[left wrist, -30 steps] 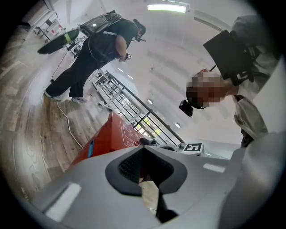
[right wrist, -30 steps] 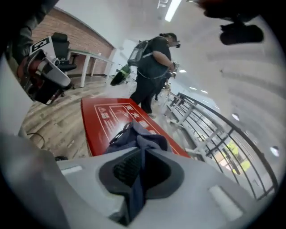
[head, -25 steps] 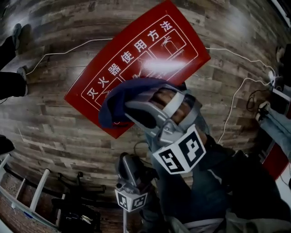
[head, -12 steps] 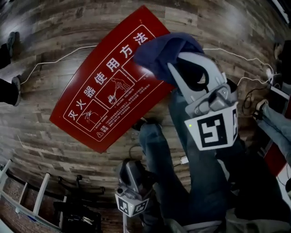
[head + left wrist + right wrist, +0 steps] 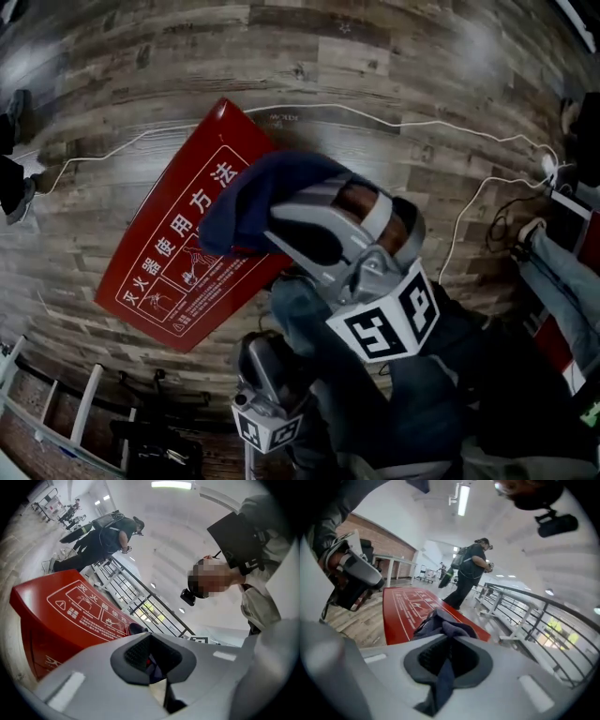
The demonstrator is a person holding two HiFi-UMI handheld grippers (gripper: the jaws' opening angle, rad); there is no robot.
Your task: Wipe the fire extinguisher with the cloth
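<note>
A red fire-extinguisher cabinet (image 5: 173, 267) with white instruction pictures on its lid stands on the wood floor, left of centre in the head view. My right gripper (image 5: 265, 223) is shut on a dark blue cloth (image 5: 246, 199), which lies bunched against the cabinet's right-hand edge. In the right gripper view the cloth (image 5: 443, 625) runs between the jaws, with the red lid (image 5: 405, 605) just beyond. My left gripper (image 5: 253, 345) hangs low near my legs, shut and holding nothing; its own view shows the cabinet (image 5: 70, 616) to the left. No extinguisher itself is visible.
White cables (image 5: 394, 117) trail over the floor behind and to the right of the cabinet. A metal railing (image 5: 56, 412) runs along the lower left. Another person (image 5: 471, 571) stands beyond the cabinet. A person's shoes (image 5: 19, 192) show at the left edge.
My right gripper carried the cloth out to the lid's far right corner, then back to the cabinet's right edge. The cabinet has shifted left in the head view. The left gripper stays low.
</note>
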